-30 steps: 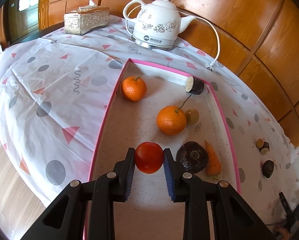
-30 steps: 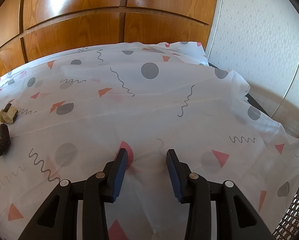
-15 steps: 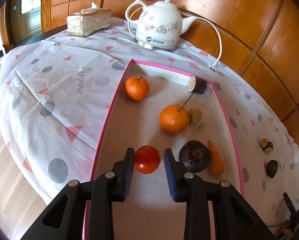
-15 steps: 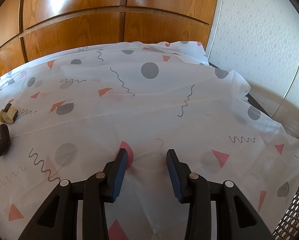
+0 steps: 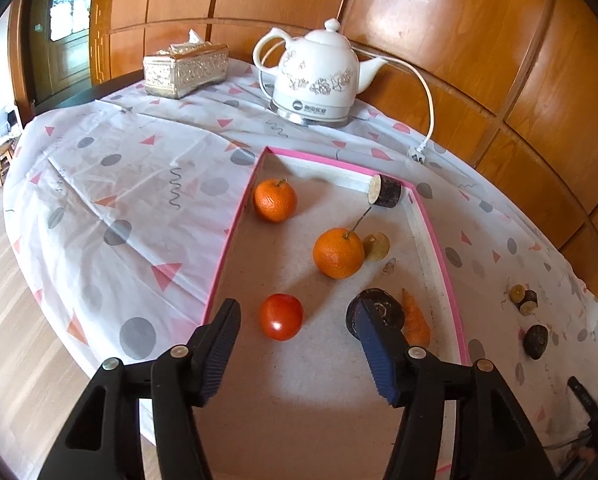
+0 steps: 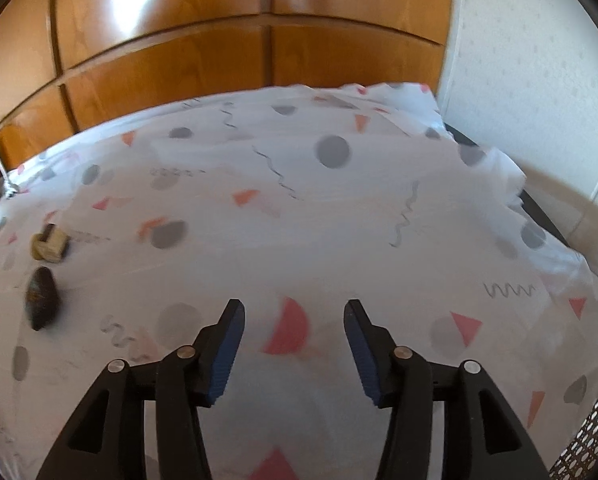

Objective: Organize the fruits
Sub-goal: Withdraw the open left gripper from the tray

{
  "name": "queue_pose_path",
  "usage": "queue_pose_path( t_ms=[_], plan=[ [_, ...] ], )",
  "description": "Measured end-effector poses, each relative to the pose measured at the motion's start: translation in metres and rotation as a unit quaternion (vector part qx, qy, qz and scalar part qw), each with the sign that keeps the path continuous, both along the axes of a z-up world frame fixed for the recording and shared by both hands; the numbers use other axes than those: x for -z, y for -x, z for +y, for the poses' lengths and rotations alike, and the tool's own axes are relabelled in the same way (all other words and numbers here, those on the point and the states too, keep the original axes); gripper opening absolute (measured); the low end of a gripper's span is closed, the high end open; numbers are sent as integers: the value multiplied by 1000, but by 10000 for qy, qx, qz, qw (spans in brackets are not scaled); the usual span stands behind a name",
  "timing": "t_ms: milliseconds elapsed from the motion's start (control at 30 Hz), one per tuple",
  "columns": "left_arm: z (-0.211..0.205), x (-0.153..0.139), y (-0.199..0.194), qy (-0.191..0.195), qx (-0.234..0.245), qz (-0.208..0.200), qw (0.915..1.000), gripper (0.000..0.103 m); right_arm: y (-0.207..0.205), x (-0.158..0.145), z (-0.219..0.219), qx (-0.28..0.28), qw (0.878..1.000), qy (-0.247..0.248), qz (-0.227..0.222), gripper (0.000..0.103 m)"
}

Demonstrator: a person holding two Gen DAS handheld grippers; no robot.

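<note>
Left gripper (image 5: 295,344) is seen angled down over the near end of the pink-rimmed tray (image 5: 435,236); its jaws have just been opening and are now spread, nothing pinched. The red tomato (image 5: 281,317) is seen lying on the tray floor between the two pads, clear of both.

Tray contents, left to right: small orange (image 5: 274,200) near the far left corner; tomato at the near end; large orange (image 5: 338,253) with stem at the middle, a yellowish round piece (image 5: 377,246) touching its right side; dark round fruit (image 5: 381,312) partly hidden behind the right pad, a carrot (image 5: 415,320) against it; a cut dark stub (image 5: 385,190) resting on the far rim.

On the patterned cloth of the desk (image 5: 111,200), beyond the tray: tissue box (image 5: 186,69), white kettle (image 5: 319,80). Right of the tray: two small dark pieces (image 5: 523,298), one dark fruit (image 5: 535,341).

Right gripper (image 6: 295,340) is held tilted down over bare cloth; its jaws have just been opening, are spread, and hold nothing. Blurred dark pieces (image 6: 43,300) are noted well to its left.
</note>
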State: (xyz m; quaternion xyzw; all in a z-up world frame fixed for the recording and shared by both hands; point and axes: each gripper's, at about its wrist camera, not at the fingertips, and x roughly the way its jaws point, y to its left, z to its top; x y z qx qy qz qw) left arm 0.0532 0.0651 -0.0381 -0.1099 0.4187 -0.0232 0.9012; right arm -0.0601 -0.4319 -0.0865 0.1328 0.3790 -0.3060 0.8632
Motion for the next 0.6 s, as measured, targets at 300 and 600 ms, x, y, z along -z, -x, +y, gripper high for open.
queue_pose_path(
  t_ms=[300, 600],
  plan=[
    [-5, -4, 6, -84, 132, -39, 9999, 61, -36, -17, 31, -829, 9960, -255, -207, 53],
    [-8, -6, 10, -77, 206, -60, 9997, 61, -80, -34, 75, -1892, 9804, -453, -324, 53]
  ],
)
